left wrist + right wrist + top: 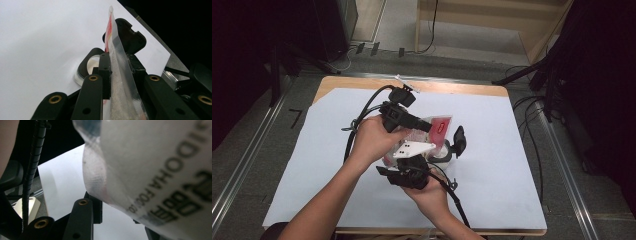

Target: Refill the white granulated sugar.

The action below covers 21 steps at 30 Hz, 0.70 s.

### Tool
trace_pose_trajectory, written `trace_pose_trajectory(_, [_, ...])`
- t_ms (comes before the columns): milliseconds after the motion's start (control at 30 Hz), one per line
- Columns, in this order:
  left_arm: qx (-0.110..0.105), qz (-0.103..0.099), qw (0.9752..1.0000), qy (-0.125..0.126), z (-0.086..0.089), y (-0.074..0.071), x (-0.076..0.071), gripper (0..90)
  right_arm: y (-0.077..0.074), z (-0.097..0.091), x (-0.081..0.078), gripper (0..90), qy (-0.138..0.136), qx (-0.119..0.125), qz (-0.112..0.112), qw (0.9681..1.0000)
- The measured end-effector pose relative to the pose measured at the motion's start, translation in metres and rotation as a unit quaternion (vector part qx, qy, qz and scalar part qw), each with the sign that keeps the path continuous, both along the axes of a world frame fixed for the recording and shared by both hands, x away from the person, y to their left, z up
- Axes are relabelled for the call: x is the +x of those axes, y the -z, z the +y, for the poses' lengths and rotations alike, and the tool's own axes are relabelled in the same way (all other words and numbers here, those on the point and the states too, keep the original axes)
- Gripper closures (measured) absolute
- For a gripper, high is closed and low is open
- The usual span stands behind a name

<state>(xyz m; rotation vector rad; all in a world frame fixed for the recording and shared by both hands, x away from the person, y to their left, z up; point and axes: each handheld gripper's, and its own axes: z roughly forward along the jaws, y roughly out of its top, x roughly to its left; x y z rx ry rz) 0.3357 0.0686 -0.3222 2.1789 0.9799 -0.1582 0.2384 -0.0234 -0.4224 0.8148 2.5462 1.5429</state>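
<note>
**Inspector:** High view first, nearest the camera. What do you see?

**Assistant:** Two bare forearms come up from the bottom edge. The right hand (432, 192) grips the right gripper (412, 167) from below, its grey three-cornered plate on top, pointing up toward the middle of the table (492, 91). The left hand (372, 140) wraps the left gripper (424, 125), which lies level and points to the right.

**Inspector:** And the thing being handled?

**Assistant:** A clear plastic pouch (437, 131) with a red label, held up between the two grippers over the white sheet (492, 150). Just beside it stands a small round jar (446, 154) with its black flip lid (459, 139) swung upright.

**Inspector:** Left gripper view.

**Assistant:** The jaws are pressed onto the pouch (117, 75), pinching its clear sealed edge, which runs upward between them. Whitish grains show through the film low down. Beyond the jaws the jar (87, 67) sits open on the sheet with the lid (130, 37) raised behind it. I cannot make out anything inside the jar.

**Inspector:** Right gripper view.

**Assistant:** The pouch (155, 170) hangs very close, blurred, with dark printed lettering. Its lower edge dips between the jaws, but whether the pads press on it I cannot tell.
</note>
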Motion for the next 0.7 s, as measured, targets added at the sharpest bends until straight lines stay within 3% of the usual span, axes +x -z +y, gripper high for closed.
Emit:
trace_pose_trajectory(333, [0.003, 0.0, 1.0, 0.001, 0.0018, 0.0002, 0.0001, 77.0, 0.0007, -0.0021, 0.0019, 72.9, -0.002, 0.011, 0.013, 0.9998])
trace_pose_trajectory(700, [0.002, -0.003, 1.0, 0.0, 0.0009, -0.0004, -0.0013, 76.7, 0.0029, -0.0037, 0.0021, 80.3, 0.004, 0.013, 0.01, 0.9999])
